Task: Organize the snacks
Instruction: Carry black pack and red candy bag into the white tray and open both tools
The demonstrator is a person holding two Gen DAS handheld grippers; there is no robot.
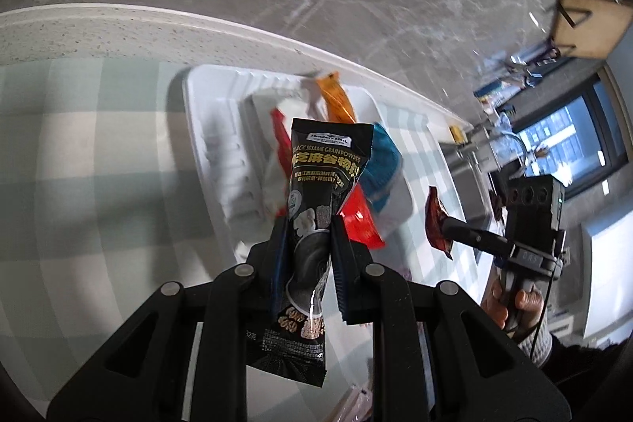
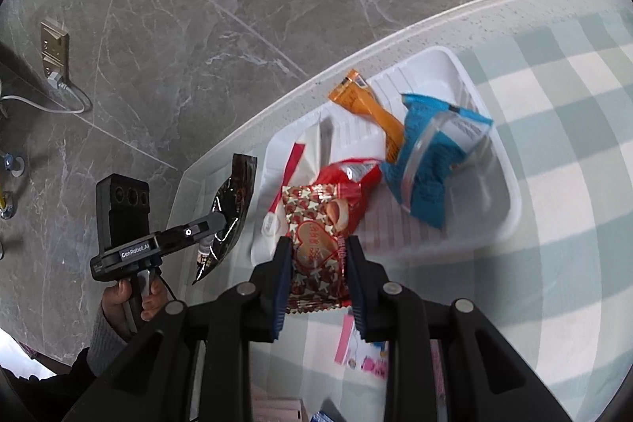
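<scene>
Left fingers (image 1: 305,224) clamping black sesame packet (image 1: 316,184), right fingers (image 2: 316,244) clamping red heart-print packet (image 2: 316,248)

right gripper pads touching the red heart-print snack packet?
Touching. Right wrist view: right gripper pads press both sides of the red heart-print snack packet, held above the white plastic tray.

A grey marble-veined wall (image 2: 237,6) is being shown behind the desk (image 1: 99,34), whose far edge is being bounded by a pale speckled rim. The desk is being covered by a cloth (image 2: 573,184) checked in pale green and white. A gold socket plate (image 2: 54,48) with a white cable plugged in is being seen on the wall. A window (image 1: 569,141) is being lit by daylight past the desk's right corner, near a pale wooden stool (image 1: 585,22).
</scene>
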